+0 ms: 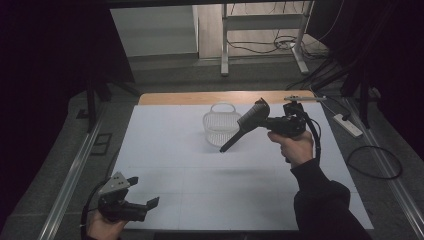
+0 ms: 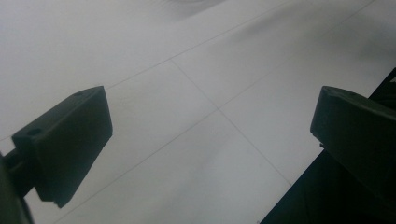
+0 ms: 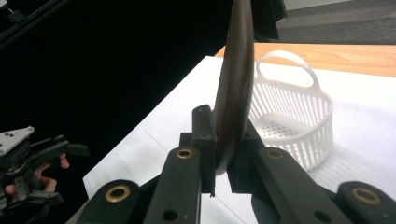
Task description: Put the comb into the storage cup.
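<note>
We take this for a lab or recording studio: black curtains (image 1: 50, 60) wall in a white-covered table (image 1: 165, 150) (its wooden edge (image 1: 200, 98) bare beyond the jaws), with cables (image 1: 280, 45), a power strip (image 1: 348, 125), floor rails (image 1: 75, 170) and a metal frame (image 1: 262, 22) behind.

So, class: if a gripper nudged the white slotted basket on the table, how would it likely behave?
The basket looks like thin slotted plastic and seems empty, so it is probably light and would slide easily on the smooth white table. Its broad base suggests it would rarely tip, and its thin walls may flex when squeezed.
</note>
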The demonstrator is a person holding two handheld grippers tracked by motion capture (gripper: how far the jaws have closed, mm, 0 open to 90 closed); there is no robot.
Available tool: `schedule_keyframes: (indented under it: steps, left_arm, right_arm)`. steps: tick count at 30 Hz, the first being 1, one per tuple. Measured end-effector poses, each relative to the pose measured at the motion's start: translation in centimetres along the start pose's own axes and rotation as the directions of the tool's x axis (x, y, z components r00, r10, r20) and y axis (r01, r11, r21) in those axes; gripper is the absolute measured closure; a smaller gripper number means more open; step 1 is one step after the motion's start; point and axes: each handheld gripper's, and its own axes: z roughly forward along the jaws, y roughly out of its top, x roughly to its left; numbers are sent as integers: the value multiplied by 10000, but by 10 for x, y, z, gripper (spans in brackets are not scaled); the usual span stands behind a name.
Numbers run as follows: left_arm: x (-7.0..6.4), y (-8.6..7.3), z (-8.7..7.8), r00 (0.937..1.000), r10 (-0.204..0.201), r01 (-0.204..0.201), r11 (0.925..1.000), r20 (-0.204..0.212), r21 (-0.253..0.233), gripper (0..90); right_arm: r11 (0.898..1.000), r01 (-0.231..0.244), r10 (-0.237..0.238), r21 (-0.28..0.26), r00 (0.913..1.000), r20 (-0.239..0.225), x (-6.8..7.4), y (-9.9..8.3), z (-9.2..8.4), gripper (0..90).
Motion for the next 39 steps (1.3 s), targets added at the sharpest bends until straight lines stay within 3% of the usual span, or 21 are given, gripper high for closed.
schedule_keyframes:
  steps: [6, 18, 26, 39]
  left_arm:
    - [0, -4, -4, 9999, -81, 82, 9999, -110, 117, 0]
    - [2, -9, -12, 9994, -323, 323, 9995, -100, -32, 0]
    - [2, -10, -14, 9996, -282, 281, 9996, -73, -17, 0]
    - [3, -10, -14, 9991, -415, 415, 9991, 55, 2, 0]
  right_arm:
    - [9995, -274, 275, -138, 9996, 1, -8, 5, 1, 835]
    - [9990, -297, 308, -340, 9990, 317, -15, 18, 2, 835]
    - [9979, -340, 362, -550, 9986, 388, -18, 30, 4, 835]
    - [9966, -362, 401, -744, 9978, 524, -24, 43, 17, 834]
